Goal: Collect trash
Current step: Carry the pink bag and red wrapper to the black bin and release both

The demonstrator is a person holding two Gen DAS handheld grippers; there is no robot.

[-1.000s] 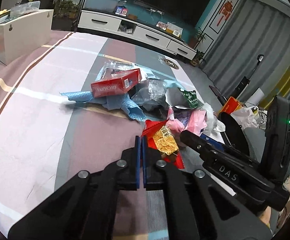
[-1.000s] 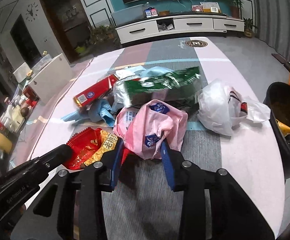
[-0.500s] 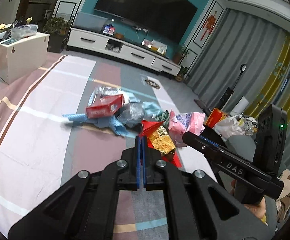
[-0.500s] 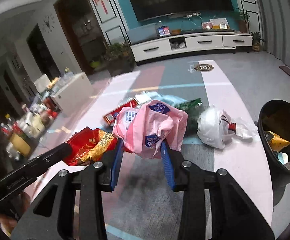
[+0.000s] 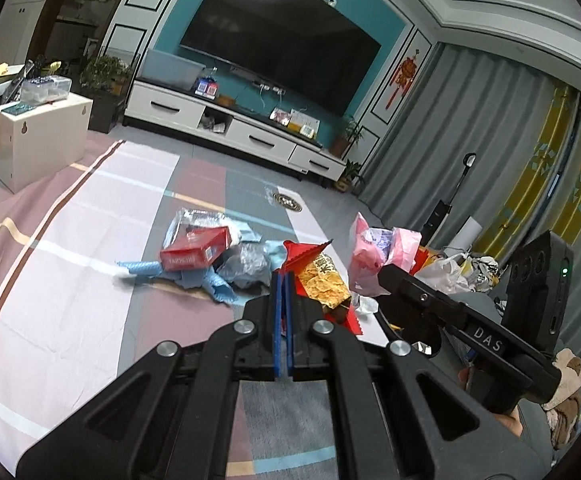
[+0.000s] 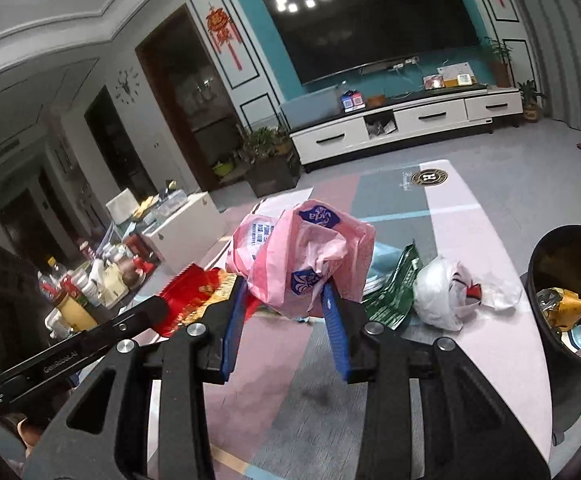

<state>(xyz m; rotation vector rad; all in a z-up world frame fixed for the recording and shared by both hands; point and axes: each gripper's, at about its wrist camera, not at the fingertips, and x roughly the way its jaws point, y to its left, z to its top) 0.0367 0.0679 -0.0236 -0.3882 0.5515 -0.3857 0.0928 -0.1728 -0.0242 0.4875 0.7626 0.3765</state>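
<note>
A striped rug on the floor carries a litter heap: red box, blue cloth, green wrapper and white bag, toward its right edge.

I lifted both grippers well clear of the striped cloth. My right gripper carried the pink bag up off the pile, above the green wrapper and white bag. My left gripper raised the red-and-gold packet off the cloth, away from the red box.
</note>
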